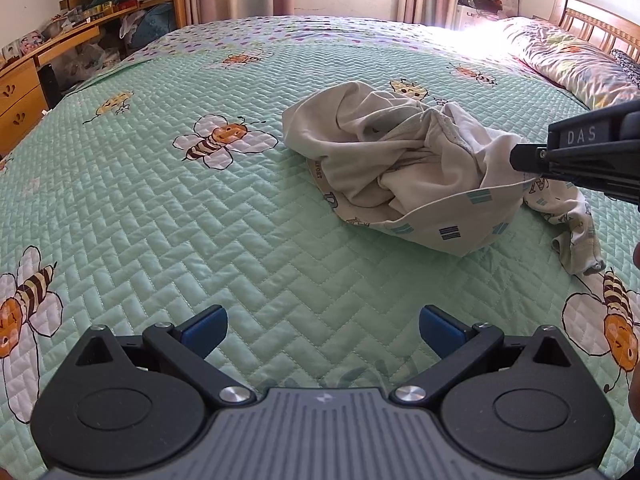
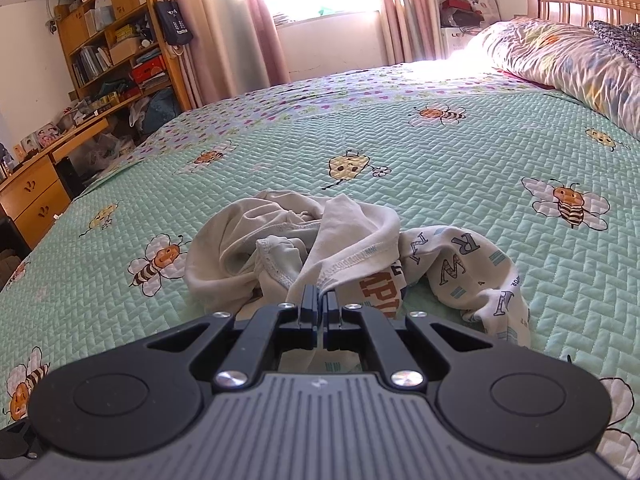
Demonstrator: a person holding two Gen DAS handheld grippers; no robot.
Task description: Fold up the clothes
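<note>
The left gripper (image 1: 322, 330), fingers spread, hovers over the quilt (image 1: 160, 208) near crumpled clothes (image 1: 400, 168).

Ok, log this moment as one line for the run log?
stage: folding not begun | garment: crumpled on bedspread | right hand-held gripper: shut on garment hem | left hand-held gripper: open, empty, over bedspread

two low wrist views across the bed (image 1: 160, 208), sharing the crumpled garment (image 1: 400, 160)
</note>
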